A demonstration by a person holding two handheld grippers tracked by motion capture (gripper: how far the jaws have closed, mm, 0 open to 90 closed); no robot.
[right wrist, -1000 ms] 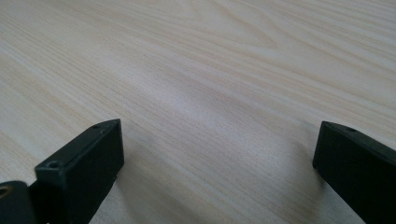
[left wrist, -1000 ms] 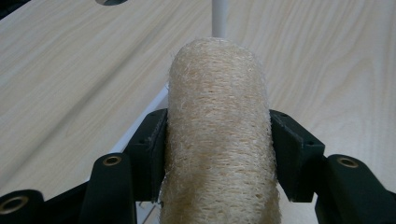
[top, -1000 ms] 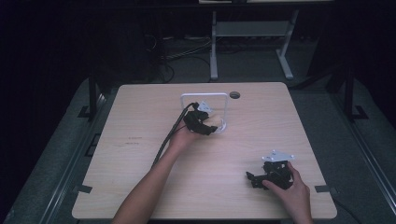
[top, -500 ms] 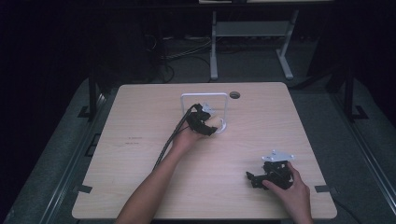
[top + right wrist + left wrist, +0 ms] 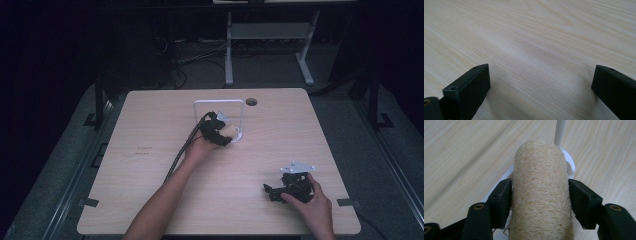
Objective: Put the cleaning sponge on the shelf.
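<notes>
Left hand-held gripper: its jaws flank a loofah roll; they have just been opening, and in the left gripper view the left pad sits against the roll while a thin gap shows at the right pad, so the grip looks slack.
Loofah roll: at the foot of a white wire stand, on the far middle of the counter; in the left gripper view its far end lies over the stand's white base ring, beside the thin white post.
Right hand-held gripper: jaws spread wide, nothing between them, bare wood beneath; in the high view it rests low on the counter near the front right corner.
Edges: the stand is near the far edge, just left of a round cable hole; the right hand is close to the front edge.
Open room: wide bare wood on the left half and between the two grippers, which are well apart.
</notes>
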